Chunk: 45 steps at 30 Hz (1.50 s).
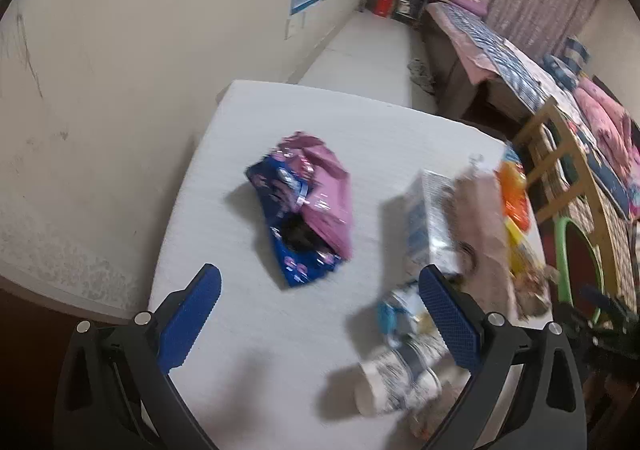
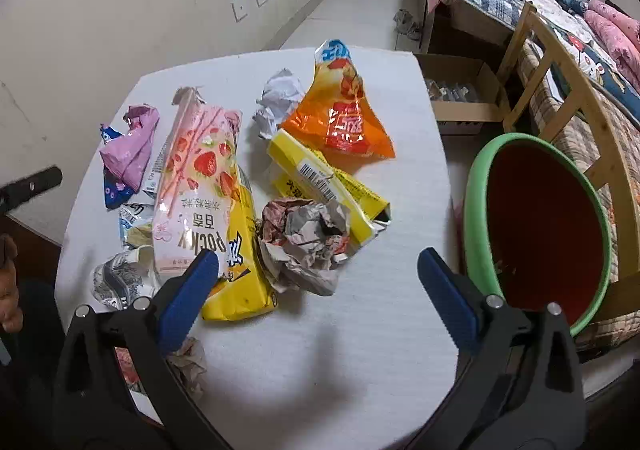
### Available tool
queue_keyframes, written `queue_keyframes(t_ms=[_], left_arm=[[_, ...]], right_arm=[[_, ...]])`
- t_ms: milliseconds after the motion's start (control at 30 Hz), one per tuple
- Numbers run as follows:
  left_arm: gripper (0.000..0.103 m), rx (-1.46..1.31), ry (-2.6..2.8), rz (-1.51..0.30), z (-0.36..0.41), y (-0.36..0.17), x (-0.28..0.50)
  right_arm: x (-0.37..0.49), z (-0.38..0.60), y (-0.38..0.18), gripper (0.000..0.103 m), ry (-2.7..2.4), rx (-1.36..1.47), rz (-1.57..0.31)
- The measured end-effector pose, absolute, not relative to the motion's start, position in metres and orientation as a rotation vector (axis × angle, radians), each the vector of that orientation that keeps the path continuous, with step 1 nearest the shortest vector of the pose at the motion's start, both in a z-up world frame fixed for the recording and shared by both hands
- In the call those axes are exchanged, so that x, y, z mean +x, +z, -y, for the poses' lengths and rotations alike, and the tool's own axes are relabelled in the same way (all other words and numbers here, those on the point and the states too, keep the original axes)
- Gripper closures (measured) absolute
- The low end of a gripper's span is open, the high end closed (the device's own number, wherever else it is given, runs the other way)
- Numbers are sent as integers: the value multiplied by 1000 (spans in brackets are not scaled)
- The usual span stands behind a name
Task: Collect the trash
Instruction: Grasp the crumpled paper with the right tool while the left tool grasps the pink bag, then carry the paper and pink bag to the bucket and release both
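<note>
The white cloth-covered surface (image 2: 360, 330) fills the centre of the right wrist view and carries a spread of litter. Off its right edge, at the right of the frame, stands a round bin with a green rim and red inside (image 2: 548, 218), mouth tilted toward the camera; its inside looks bare apart from small specks near the bottom. Behind it are a wooden chair frame (image 2: 560, 90) and an open cardboard box (image 2: 460, 90) on the floor.

Trash on the surface, largest first:
- A pink strawberry Pocky packet (image 2: 196, 186) lies left of centre, overlapping a yellow snack bag (image 2: 240, 278) beneath it.
- An orange foil snack bag (image 2: 340, 114) lies at upper centre.
- A flattened yellow carton with a barcode (image 2: 320, 178) touches the orange bag's lower edge.
- A crumpled grey-and-red paper wad (image 2: 308, 238) sits at centre, against the carton.
- A pink-and-blue crumpled wrapper (image 1: 304, 206) lies at centre in the left wrist view, apart from the rest.
- A crumpled white paper ball (image 2: 280, 98) sits at upper centre.
- A squashed white printed paper cup (image 1: 388, 382) lies at lower right of the left view.

The left gripper (image 1: 320, 322) hangs above the surface with its blue pads wide apart, holding nothing. The right gripper (image 2: 316, 302) is likewise spread wide and empty, just below the paper wad.
</note>
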State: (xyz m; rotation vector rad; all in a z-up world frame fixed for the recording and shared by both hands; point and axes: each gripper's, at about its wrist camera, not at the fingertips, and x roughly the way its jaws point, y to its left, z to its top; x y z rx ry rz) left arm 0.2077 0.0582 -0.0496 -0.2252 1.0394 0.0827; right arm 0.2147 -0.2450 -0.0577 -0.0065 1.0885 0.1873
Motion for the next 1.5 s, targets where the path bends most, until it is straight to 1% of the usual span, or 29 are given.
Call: queue_keyframes(t_ms=[133, 200, 233, 400, 467, 733, 800, 833, 867, 933, 1000, 1067, 1100, 1200, 1300, 1333, 1367, 1500], left_arm=[[10, -256, 83, -1052, -71, -62, 226], [14, -264, 68, -1060, -72, -67, 234], [18, -274, 53, -1069, -72, -71, 239], [32, -322, 11, -1117, -70, -95, 259], [43, -342, 5, -1130, -71, -102, 264], [49, -416, -20, -1156, -70, -121, 278], [56, -429, -20, -1155, -70, -123, 281], [63, -435, -20, -1156, -70, -124, 282], [68, -439, -22, -1155, -69, -125, 283], [72, -444, -34, -1152, -68, -126, 284], [76, -451, -45, -1147, -65, -125, 284], [79, -452, -51, -1142, -64, -125, 284], [80, -453, -57, -1142, -63, -126, 283], [82, -455, -65, -1141, -61, -128, 283], [85, -448, -64, -1133, -61, -126, 282], [88, -444, -64, -1128, -60, -124, 281], [94, -435, -69, -1122, -58, -121, 280], [95, -396, -84, -1106, -53, -111, 277]], right_arm=[[221, 242, -63, 5, 181, -3, -1092], [225, 241, -66, 5, 179, 5, -1096], [226, 241, -67, 5, 179, 8, -1097], [233, 238, -75, 5, 180, 9, -1112], [235, 237, -77, 5, 179, 10, -1116], [240, 238, -86, 5, 177, 11, -1132], [242, 237, -87, 6, 179, 10, -1133], [242, 237, -87, 7, 183, 11, -1134], [243, 236, -88, 11, 185, 12, -1135], [243, 236, -88, 14, 189, 17, -1137], [245, 237, -90, 26, 196, 25, -1144], [245, 237, -93, 39, 209, 38, -1161], [245, 236, -95, 47, 215, 42, -1168], [245, 238, -98, 54, 236, 76, -1183], [245, 241, -97, 66, 246, 102, -1180], [245, 242, -95, 67, 251, 118, -1173], [244, 243, -94, 68, 253, 122, -1171], [240, 244, -89, 70, 254, 128, -1160]])
